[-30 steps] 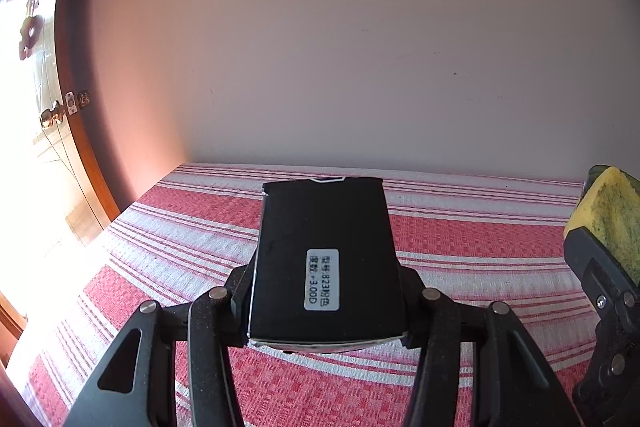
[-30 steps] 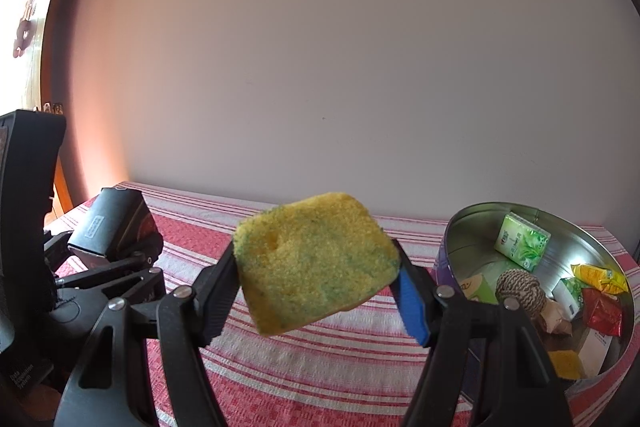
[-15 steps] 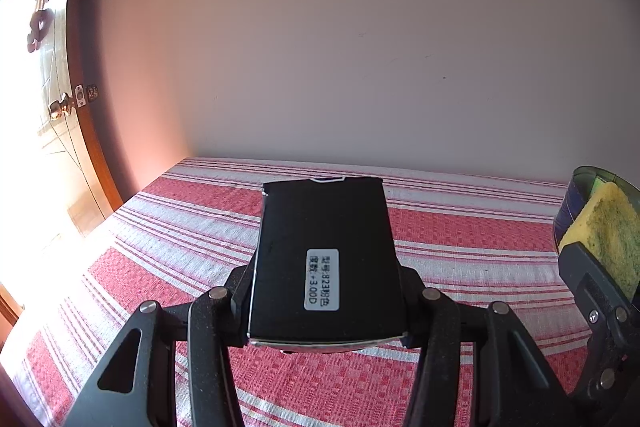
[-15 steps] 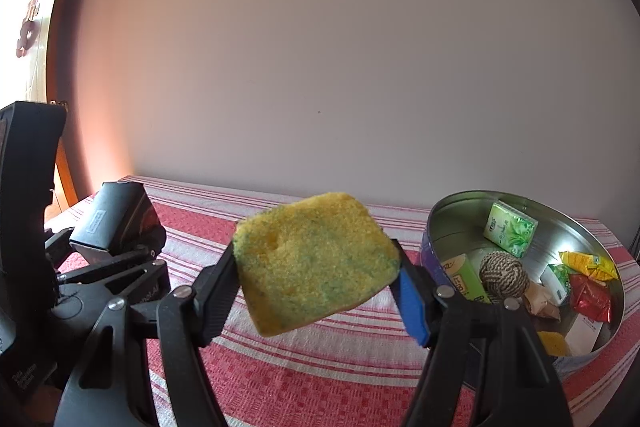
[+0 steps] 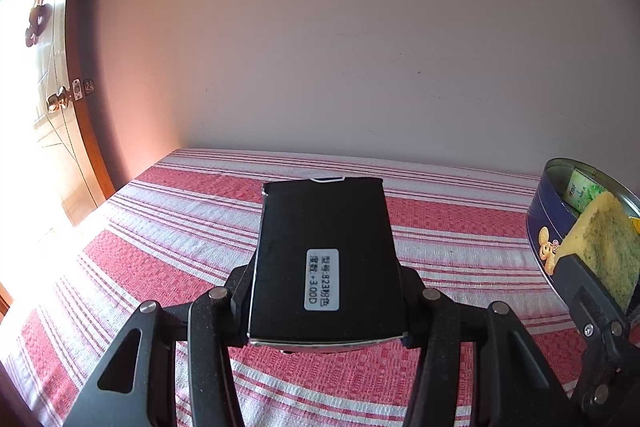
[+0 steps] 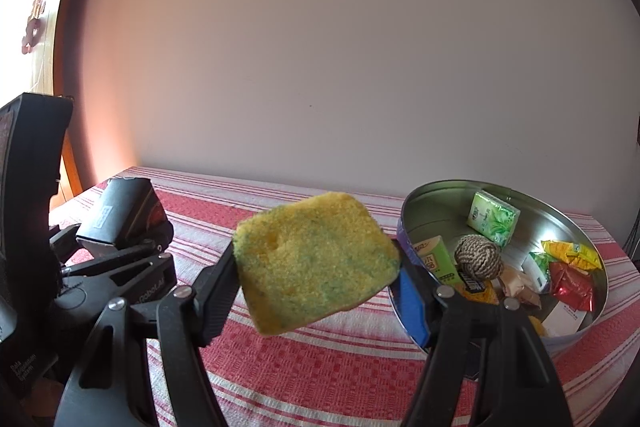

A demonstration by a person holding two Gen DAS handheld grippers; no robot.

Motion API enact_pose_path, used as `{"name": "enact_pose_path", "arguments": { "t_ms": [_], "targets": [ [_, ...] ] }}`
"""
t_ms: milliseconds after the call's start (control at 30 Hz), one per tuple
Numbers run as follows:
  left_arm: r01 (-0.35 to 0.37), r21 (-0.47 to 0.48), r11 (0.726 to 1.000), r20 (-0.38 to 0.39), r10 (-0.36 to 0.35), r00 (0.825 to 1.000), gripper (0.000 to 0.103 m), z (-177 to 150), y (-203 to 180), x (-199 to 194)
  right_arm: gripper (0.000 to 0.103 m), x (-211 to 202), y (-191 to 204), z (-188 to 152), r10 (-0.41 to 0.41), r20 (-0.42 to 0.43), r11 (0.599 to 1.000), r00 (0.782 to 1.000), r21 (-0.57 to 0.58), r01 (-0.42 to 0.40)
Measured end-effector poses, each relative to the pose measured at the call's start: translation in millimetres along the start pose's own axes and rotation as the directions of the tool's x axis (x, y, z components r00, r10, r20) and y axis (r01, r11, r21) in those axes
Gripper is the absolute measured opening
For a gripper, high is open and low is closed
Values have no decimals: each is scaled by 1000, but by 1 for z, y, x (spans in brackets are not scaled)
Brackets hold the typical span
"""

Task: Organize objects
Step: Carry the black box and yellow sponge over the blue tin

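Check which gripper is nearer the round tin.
Right. The right gripper, clamping the sponge, sits right beside the round tin. The left gripper, holding the black box, is farther off, beyond the right one.

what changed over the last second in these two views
Both hand-held grippers swung toward the round tin: it shows fuller and nearer the middle of the right wrist view, and has come into the left wrist view at the right edge. Nothing was taken or released. The left hand-held gripper stays shut on the black box, the right hand-held gripper on the yellow sponge.
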State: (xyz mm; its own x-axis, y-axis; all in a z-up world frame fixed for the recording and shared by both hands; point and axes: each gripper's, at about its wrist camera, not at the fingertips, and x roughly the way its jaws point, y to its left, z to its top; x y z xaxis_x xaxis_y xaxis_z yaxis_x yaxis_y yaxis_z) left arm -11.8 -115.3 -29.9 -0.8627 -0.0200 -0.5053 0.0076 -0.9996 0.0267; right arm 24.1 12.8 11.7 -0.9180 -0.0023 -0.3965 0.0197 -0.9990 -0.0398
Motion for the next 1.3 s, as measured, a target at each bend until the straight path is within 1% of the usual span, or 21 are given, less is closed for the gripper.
{"name": "enact_pose_path", "arguments": {
  "t_ms": [167,233,433,567,667,833,967,1167,1300],
  "targets": [
    [9,7,1000,-2,-9,1000,53,-4,-10,-6,70,-8,-18,-4,-17,-11,1000,1000,18,17],
    [9,15,1000,-2,-9,1000,53,-5,-27,-17,70,-11,-24,-5,-24,-11,999,1000,21,24],
    [28,33,999,-4,-28,1000,53,-7,-46,-23,70,-16,-36,-7,-49,-10,999,999,20,49],
    [40,41,998,-6,-40,999,53,-8,-57,-24,70,-21,-45,-9,-69,3,997,998,16,69],
    [51,39,998,-11,-51,999,53,-9,-65,-24,70,-30,-53,-10,-95,28,995,995,10,94],
    [79,26,996,-11,-79,997,53,-10,-79,-24,70,-43,-69,-9,-146,75,989,986,1,146],
    [101,46,994,-6,-101,995,53,-8,-96,-25,70,-50,-83,-8,-179,104,984,978,14,179],
    [141,55,988,19,-142,990,53,0,-120,-31,70,-49,-109,-3,-227,113,974,967,49,222],
    [169,63,984,33,-172,985,53,7,-139,-34,70,-49,-131,0,-268,117,962,956,82,260]
  ]
}}
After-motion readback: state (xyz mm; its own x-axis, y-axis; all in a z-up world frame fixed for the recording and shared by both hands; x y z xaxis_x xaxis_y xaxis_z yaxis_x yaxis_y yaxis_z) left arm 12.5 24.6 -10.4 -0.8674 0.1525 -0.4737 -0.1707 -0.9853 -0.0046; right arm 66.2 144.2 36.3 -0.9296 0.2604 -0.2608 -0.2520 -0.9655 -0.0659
